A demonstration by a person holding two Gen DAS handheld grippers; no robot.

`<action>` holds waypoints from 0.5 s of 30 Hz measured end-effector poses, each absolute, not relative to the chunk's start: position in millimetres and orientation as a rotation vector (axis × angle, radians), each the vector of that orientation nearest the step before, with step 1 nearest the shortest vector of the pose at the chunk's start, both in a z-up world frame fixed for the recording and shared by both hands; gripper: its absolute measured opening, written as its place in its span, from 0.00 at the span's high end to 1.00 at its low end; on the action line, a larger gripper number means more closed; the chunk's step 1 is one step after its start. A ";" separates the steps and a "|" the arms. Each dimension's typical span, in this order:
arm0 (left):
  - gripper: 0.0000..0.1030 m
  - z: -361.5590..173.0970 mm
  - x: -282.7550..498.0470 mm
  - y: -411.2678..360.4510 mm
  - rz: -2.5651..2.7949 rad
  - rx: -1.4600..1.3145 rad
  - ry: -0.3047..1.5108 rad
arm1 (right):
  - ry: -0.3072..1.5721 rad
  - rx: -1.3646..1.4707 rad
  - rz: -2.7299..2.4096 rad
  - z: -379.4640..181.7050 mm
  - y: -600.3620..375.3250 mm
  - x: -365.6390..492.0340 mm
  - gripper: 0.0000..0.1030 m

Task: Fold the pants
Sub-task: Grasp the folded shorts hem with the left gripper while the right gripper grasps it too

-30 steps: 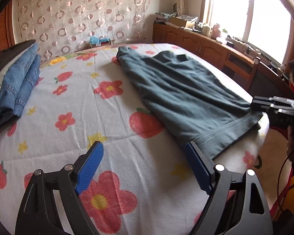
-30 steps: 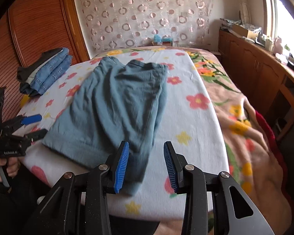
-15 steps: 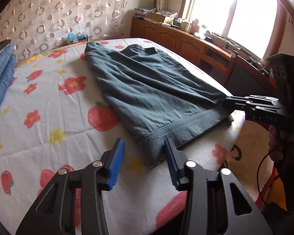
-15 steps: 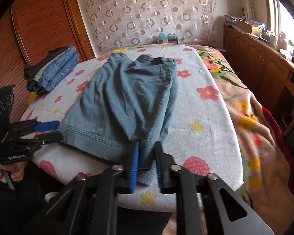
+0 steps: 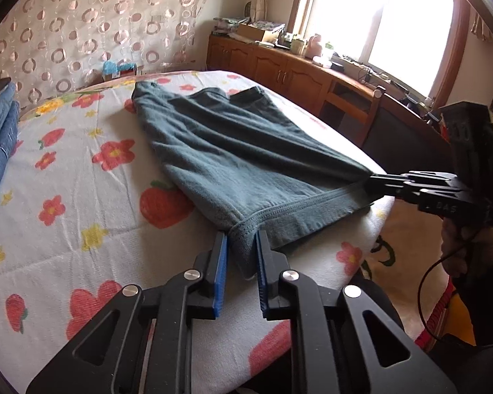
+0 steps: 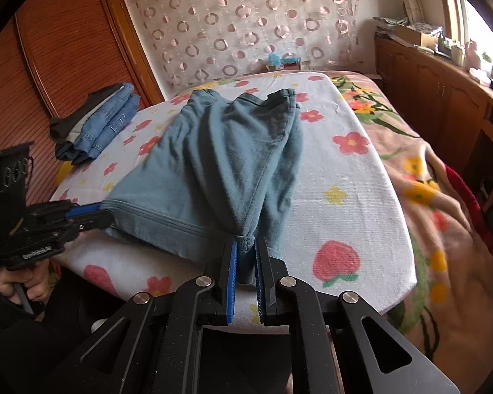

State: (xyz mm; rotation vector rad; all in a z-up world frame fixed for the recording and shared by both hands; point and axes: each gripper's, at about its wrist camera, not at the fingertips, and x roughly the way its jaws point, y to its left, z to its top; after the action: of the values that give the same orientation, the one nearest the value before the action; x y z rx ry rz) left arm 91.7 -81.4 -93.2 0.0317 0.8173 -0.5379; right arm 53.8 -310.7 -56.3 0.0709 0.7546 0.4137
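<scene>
The left hand-held gripper (image 5: 241, 256) has just been closing and now pinches one hem corner of the pants (image 5: 246, 157). The right hand-held gripper (image 6: 245, 256) clamps the other hem corner. Holding both corners keeps the hem taut, presumably for carrying it toward the waistband. The pants lie lengthwise on the bed (image 5: 82, 203), hem at its near edge. The pads hide the pinched cloth; the layers gripped cannot be counted.
</scene>
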 end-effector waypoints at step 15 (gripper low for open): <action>0.83 -109.7 97.5 -77.1 -0.522 0.016 0.865 | 0.752 0.021 0.342 -63.5 -297.8 62.4 0.65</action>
State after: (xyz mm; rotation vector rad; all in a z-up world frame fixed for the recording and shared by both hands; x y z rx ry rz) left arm 97.5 -77.1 -109.7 0.0163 0.8650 -0.5223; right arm 62.4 -297.8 -63.5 0.0213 0.7522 0.3415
